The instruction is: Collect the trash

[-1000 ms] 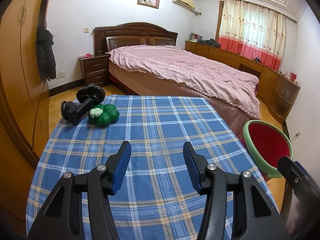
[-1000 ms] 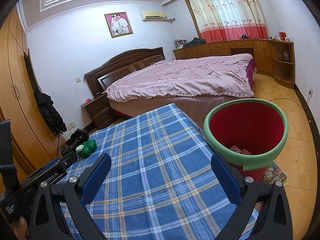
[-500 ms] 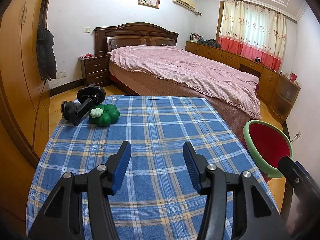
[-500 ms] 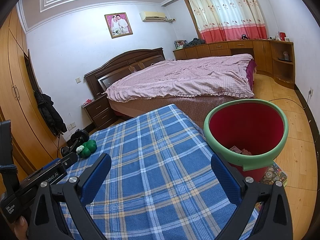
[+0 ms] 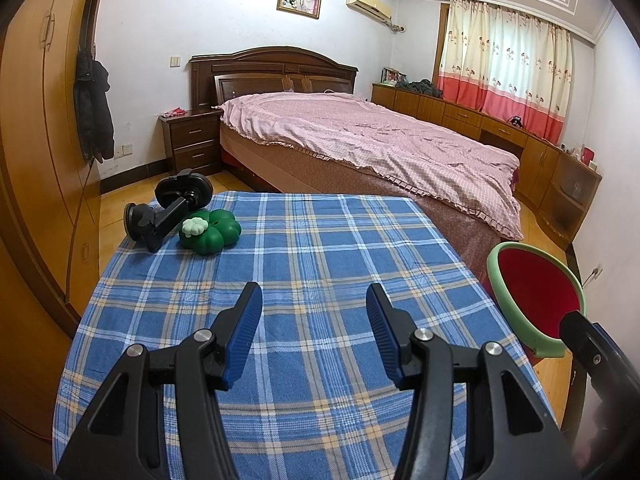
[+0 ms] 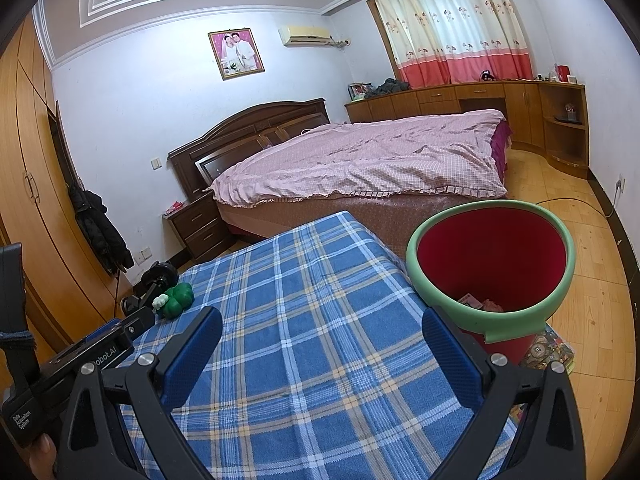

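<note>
Bin (image 6: 492,308) right of empty hand-held gripper (image 6: 320,354).

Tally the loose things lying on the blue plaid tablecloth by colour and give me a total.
Black: 1, the phone holder with suction cup
Green: 1, the clover-shaped object with a small white clover on top
Total: 2, both at the far left corner of the tablecloth

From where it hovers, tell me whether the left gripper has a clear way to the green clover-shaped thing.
Probably yes: the left gripper is open and empty, with only bare plaid tablecloth before the green clover-shaped thing. The black holder touches its far-left side.
</note>
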{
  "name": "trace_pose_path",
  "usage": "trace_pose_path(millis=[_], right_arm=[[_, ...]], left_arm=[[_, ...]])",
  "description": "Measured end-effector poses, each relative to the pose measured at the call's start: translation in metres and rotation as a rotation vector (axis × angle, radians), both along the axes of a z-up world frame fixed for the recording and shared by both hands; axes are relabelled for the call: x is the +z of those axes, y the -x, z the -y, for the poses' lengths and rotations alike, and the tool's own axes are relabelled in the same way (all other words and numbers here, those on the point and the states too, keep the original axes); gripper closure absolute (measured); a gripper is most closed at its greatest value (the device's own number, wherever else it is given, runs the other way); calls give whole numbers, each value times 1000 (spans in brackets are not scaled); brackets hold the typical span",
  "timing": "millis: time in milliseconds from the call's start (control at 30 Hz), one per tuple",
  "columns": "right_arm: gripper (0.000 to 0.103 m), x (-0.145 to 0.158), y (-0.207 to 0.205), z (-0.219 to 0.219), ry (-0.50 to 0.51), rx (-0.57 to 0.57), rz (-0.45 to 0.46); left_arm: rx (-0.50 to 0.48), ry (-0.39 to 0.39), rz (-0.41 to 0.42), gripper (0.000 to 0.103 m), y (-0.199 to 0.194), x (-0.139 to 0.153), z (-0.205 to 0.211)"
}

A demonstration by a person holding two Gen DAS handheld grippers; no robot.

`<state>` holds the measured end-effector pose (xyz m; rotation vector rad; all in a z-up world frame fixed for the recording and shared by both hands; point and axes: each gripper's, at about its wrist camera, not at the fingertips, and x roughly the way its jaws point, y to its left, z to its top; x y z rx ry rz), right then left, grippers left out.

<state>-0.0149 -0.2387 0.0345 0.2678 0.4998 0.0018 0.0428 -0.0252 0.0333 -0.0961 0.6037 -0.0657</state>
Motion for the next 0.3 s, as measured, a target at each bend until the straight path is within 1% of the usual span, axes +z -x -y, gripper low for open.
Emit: trace_pose_path(millis=[300], right_arm=[[1, 0, 0, 0, 0, 0, 0]], left_arm=[[0, 0, -4, 49, -1, 0, -2]])
